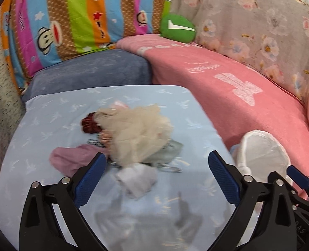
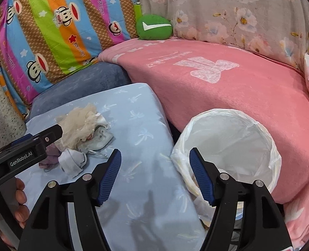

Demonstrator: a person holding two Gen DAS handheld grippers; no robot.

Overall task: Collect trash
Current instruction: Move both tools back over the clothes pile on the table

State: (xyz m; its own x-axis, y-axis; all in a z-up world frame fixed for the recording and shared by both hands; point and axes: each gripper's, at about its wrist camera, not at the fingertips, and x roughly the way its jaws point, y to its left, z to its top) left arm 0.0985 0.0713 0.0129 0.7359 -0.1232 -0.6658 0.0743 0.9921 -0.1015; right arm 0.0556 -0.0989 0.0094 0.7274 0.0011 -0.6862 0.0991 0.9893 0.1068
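A trash pile lies on the light blue cushion (image 1: 49,108): a cream mesh bundle (image 1: 139,129), a dark red piece (image 1: 90,123), a pink rag (image 1: 70,159), a pale green scrap (image 1: 172,149) and a crumpled white tissue (image 1: 137,179). My left gripper (image 1: 157,159) hangs open just in front of the pile, the white tissue lying between its blue pads, untouched. In the right wrist view the same pile (image 2: 81,125) sits at the left. My right gripper (image 2: 155,152) is open and empty, over the gap between the cushion and the white-lined bin (image 2: 229,111).
The bin (image 1: 257,132) stands to the right of the cushion, against a pink blanket (image 2: 238,87). A green round cushion (image 2: 154,28), a striped cartoon pillow (image 2: 60,31) and a floral cover (image 2: 238,16) lie behind. A hand (image 2: 20,200) holds the left tool.
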